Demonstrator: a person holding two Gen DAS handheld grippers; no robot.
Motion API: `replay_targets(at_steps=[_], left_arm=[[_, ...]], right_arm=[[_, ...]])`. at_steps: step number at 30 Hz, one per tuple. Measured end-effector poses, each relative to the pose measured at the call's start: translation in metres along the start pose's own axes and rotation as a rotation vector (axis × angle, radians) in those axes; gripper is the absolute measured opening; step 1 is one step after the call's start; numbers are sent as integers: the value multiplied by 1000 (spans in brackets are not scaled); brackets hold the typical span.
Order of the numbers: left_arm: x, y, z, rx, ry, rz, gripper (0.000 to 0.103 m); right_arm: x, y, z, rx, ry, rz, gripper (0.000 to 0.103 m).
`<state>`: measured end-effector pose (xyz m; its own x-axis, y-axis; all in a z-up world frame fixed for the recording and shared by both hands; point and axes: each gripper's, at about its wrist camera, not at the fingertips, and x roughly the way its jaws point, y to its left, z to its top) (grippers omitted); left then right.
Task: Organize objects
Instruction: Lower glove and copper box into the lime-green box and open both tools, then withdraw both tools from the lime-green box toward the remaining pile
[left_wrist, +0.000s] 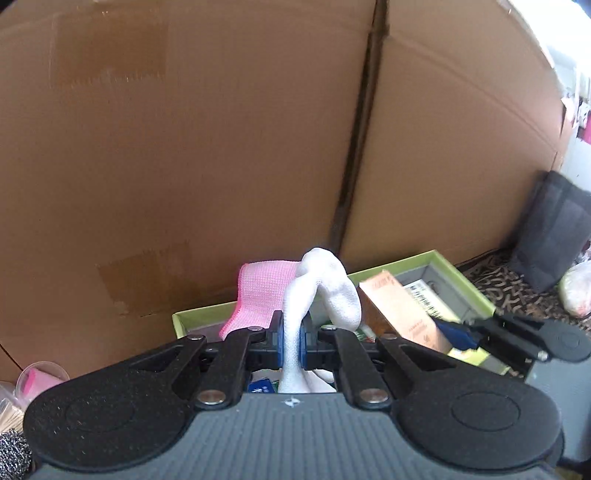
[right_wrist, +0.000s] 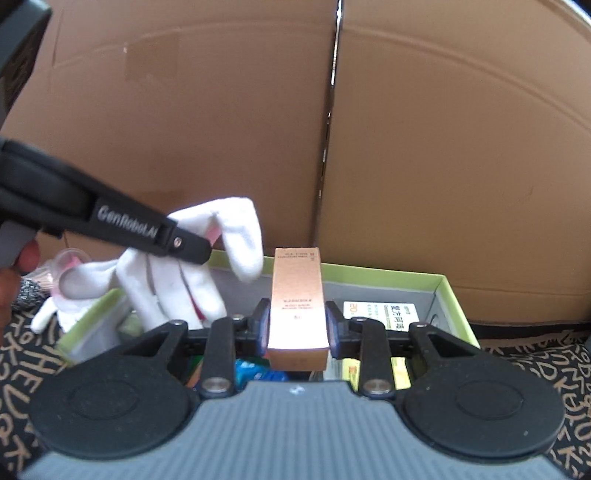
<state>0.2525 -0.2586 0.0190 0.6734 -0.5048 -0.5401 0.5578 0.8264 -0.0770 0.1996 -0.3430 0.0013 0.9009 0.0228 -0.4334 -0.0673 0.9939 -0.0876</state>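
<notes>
Left gripper (left_wrist: 291, 341) pinches the white sock (left_wrist: 325, 291) and right gripper (right_wrist: 297, 328) clamps the orange carton (right_wrist: 298, 306), both poised over the green box (right_wrist: 458, 295) at twelve o'clock, likely for stowing.

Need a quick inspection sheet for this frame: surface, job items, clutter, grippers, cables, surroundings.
Surface: dark cloth printed with tan letters.
Job's things: white fabric sock and copper-coloured cardboard carton, both held above the green-rimmed open box; pink knitted cloth in the box beside a white printed packet.
Clutter: clear plastic cup and silver wire scourer left of the box.
Grippers: left gripper jaws shut on the sock; right gripper jaws shut on the carton.
Cables: nothing seen.
Surroundings: brown cardboard wall behind; dark grey cushion at right.
</notes>
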Motion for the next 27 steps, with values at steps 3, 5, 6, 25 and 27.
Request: replay_targets(at_steps=[3, 5, 6, 25, 27], left_arm=[[6, 4, -4, -2, -4, 14, 8], [3, 9, -9, -33, -6, 8, 57], [-1, 12, -12, -58, -4, 19, 75], [-126, 28, -100, -183, -36, 285, 91], [-129, 33, -112, -194, -24, 309, 91]], right_arm=[[16, -2, 1, 0, 10, 18, 31], [20, -3, 0, -4, 27, 20, 60], [15, -2, -2, -3, 11, 0, 78], [-126, 40, -68, 180, -181, 71, 103], [-127, 51, -71, 173, -156, 82, 103]])
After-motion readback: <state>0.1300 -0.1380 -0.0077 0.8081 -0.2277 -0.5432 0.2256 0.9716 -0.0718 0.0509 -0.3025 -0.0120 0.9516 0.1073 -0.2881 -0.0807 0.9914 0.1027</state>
